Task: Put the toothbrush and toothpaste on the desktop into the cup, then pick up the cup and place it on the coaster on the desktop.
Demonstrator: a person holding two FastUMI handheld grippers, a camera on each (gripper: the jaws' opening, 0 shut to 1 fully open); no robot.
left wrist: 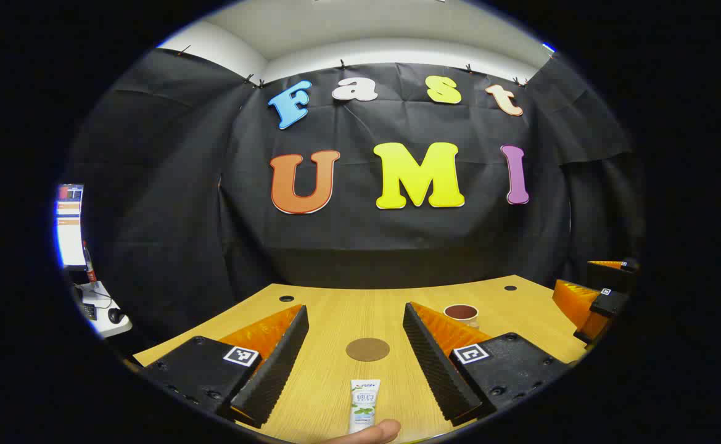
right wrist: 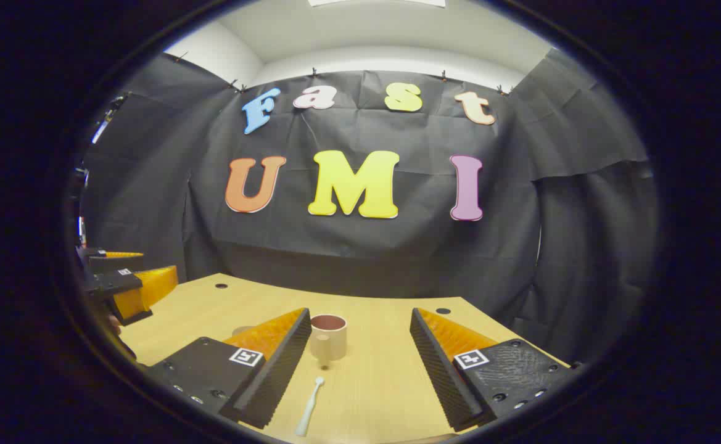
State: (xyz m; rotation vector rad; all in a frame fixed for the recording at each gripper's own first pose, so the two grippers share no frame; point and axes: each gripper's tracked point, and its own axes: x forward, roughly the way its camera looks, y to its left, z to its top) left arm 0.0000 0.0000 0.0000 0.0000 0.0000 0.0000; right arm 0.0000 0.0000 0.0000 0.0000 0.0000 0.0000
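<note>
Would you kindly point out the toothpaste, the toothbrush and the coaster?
toothpaste (left wrist: 364, 404), left gripper view, middle of the tube.
toothbrush (right wrist: 308, 408), right gripper view, mid-handle.
coaster (left wrist: 367, 349), left gripper view, centre of the disc.

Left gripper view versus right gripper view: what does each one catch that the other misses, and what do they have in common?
Left gripper view alone: the toothpaste tube lying between the open fingers of the left gripper, a fingertip at its near end, the round coaster beyond it, and a desk with a monitor at far left.

Right gripper view alone: the toothbrush lying between the open fingers of the right gripper.

Both: the cup standing upright and empty, the wooden desktop, and the other gripper at the edge.
</note>
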